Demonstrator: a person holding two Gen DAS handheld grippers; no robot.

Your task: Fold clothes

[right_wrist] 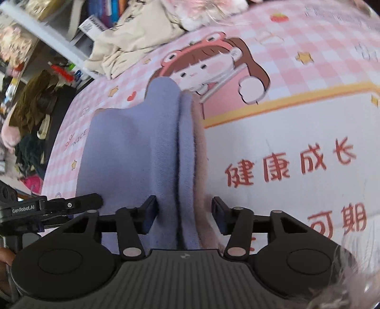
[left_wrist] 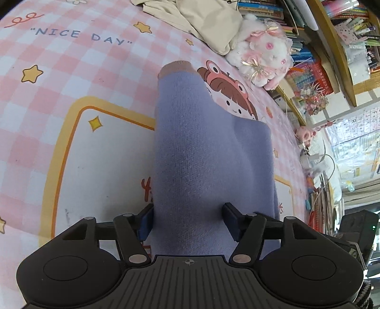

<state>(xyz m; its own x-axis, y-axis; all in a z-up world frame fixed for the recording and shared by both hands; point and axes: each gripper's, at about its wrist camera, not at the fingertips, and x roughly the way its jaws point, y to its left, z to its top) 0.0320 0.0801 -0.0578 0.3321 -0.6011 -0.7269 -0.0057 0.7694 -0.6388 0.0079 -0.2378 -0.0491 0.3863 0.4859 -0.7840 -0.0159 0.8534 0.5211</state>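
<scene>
**Fold in hand: both grippers set around the lavender garment, neither clamped**

Item under handling: a lavender knit garment, lying on the pink checked cartoon mat. A pinkish-brown cuff shows at its far end in the left wrist view. In the right wrist view the garment presents doubled layers with a pink lining exposed along the right edge, which indicates at least one fold is already made.

Left gripper: jaws spread wide, the cloth running between the blue pads. The left pad sits just beside the fabric edge; the right pad stands clear of any pinch. Not grasping.

Right gripper: jaws likewise spread, straddling the layered edge. Left pad against the cloth, right pad apart from it. Not grasping.

Other items: a beige garment heaped at the far edge of the mat, and a white plush toy beside it, both well apart from the work.

Assessment: the step appears to be seating both grippers on the near end before a further fold. The next move calls for both to close on all layers together, then lift evenly and carry the near end toward the cuff. Risk: catching only the top layer, or uneven lift skewing the fold.
</scene>
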